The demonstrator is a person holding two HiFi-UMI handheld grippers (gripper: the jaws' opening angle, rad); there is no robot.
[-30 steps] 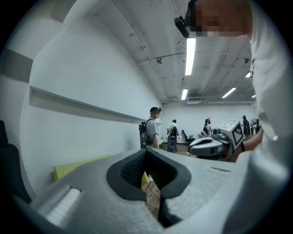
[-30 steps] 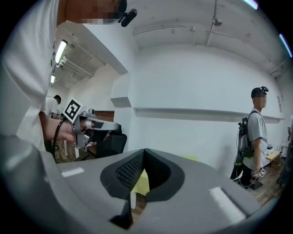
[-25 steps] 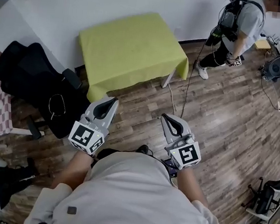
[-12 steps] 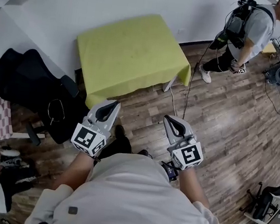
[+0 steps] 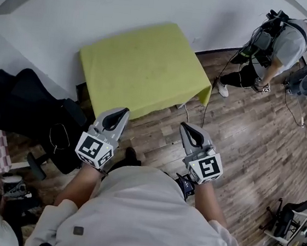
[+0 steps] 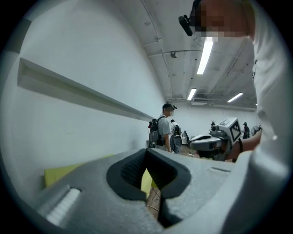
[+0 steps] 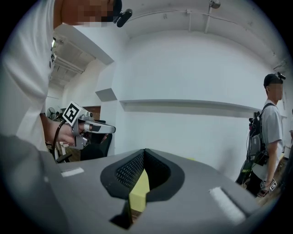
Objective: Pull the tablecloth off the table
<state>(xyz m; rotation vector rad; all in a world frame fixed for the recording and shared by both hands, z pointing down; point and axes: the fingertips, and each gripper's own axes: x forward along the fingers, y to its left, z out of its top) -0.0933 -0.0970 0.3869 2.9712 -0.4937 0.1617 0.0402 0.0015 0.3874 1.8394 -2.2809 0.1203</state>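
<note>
A yellow-green tablecloth [image 5: 140, 68] covers a small square table against the white wall, its edges hanging down on all sides. My left gripper [image 5: 123, 112] is held in front of me, shut and empty, a short way from the cloth's near edge. My right gripper [image 5: 185, 126] is level with it, also shut and empty, near the table's front right corner. In the left gripper view the tablecloth [image 6: 59, 171] shows as a strip past the closed jaws. In the right gripper view the tablecloth [image 7: 139, 189] is seen through the gap behind the jaws.
A black office chair [image 5: 28, 113] stands to the left of the table. A person with a backpack [image 5: 280, 48] stands at the far right by equipment [image 5: 304, 79]. A cable [image 5: 204, 112] runs across the wooden floor near the white table leg [image 5: 181, 105].
The table has come closer and lower in the head view as I step toward it. Both grippers stay shut and level. The person at the right has moved farther right.
</note>
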